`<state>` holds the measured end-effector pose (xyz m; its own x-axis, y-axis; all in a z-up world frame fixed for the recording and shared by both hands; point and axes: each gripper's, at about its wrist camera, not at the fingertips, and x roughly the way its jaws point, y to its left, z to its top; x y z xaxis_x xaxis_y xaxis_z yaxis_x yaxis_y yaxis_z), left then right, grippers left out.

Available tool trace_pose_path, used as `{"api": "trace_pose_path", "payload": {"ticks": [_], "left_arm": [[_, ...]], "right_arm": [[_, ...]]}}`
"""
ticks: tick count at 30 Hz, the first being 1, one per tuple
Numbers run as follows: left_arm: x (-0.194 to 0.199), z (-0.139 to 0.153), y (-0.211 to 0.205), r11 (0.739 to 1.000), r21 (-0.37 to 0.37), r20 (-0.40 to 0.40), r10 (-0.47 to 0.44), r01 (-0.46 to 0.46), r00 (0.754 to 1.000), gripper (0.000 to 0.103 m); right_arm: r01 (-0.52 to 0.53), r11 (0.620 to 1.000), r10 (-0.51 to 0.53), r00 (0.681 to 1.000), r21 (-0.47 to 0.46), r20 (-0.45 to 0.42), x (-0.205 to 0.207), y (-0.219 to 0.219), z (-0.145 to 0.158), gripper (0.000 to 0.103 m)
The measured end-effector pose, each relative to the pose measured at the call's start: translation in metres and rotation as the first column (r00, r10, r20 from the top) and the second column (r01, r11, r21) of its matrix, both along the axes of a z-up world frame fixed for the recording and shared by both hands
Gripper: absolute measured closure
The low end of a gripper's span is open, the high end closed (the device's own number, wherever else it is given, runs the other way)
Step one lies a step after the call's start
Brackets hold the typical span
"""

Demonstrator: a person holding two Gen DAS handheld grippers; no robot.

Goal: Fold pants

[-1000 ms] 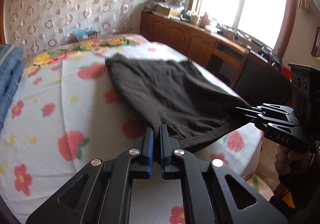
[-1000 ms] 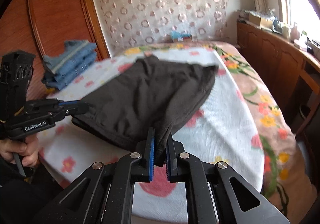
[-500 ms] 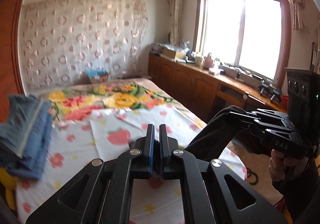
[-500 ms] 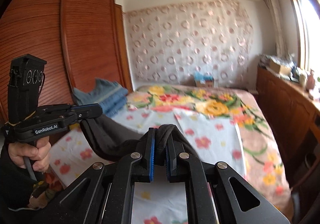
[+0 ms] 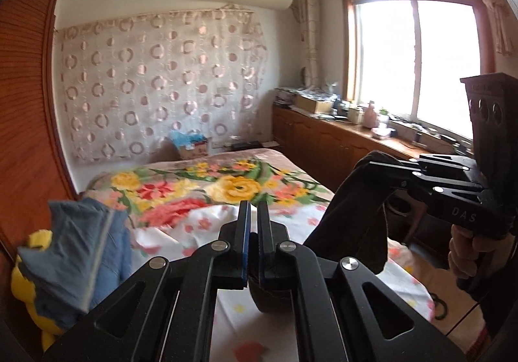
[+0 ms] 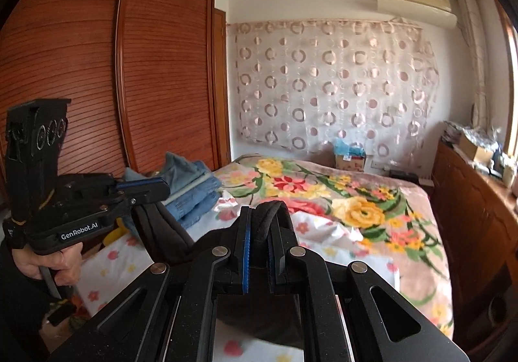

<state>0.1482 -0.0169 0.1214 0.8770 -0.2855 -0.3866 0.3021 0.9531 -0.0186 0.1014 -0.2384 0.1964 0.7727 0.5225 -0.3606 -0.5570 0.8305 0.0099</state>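
Note:
The dark brown pants hang in the air above the bed, stretched between both grippers. In the left wrist view my left gripper is shut, with a fold of the dark cloth pinched low between its fingers. To the right, the right gripper is shut on another edge, and cloth drapes below it. In the right wrist view my right gripper is shut on the pants, which bulge over its fingertips. A hand holds the left gripper at the left, with cloth sagging beneath it.
The bed with its floral blanket lies below and ahead. A stack of folded blue jeans sits at its left side by the wooden wardrobe. Wooden cabinets run under the window. A small box stands at the headboard wall.
Both grippers have risen and tilted up, lifting the pants off the bed. The cloth that lay spread on the blanket now hangs between them.

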Motion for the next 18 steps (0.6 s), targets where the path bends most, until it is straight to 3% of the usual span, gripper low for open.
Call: {"api": "trace_pose_path", "payload": {"ticks": [7, 11, 15, 18], "left_arm": [[0.047, 0.030, 0.018, 0.995, 0.031, 0.062, 0.093, -0.095, 0.994, 0.098], [0.052, 0.036, 0.022, 0.993, 0.049, 0.106, 0.106, -0.112, 0.989, 0.098], [0.047, 0.009, 0.028, 0.992, 0.066, 0.073, 0.106, -0.111, 0.992, 0.098], [0.039, -0.030, 0.030, 0.991, 0.082, 0.007, 0.102, -0.102, 0.995, 0.098]], "right_arm": [[0.020, 0.999, -0.019, 0.999, -0.030, 0.030, 0.080, 0.031, 0.017, 0.095], [0.016, 1.000, -0.016, 0.999, -0.004, 0.049, 0.095, 0.039, 0.018, 0.095], [-0.009, 1.000, 0.009, 1.000, -0.003, 0.004, 0.097, 0.042, -0.019, 0.095], [-0.025, 0.999, 0.023, 0.998, -0.036, -0.067, 0.103, 0.050, -0.060, 0.095]]}}
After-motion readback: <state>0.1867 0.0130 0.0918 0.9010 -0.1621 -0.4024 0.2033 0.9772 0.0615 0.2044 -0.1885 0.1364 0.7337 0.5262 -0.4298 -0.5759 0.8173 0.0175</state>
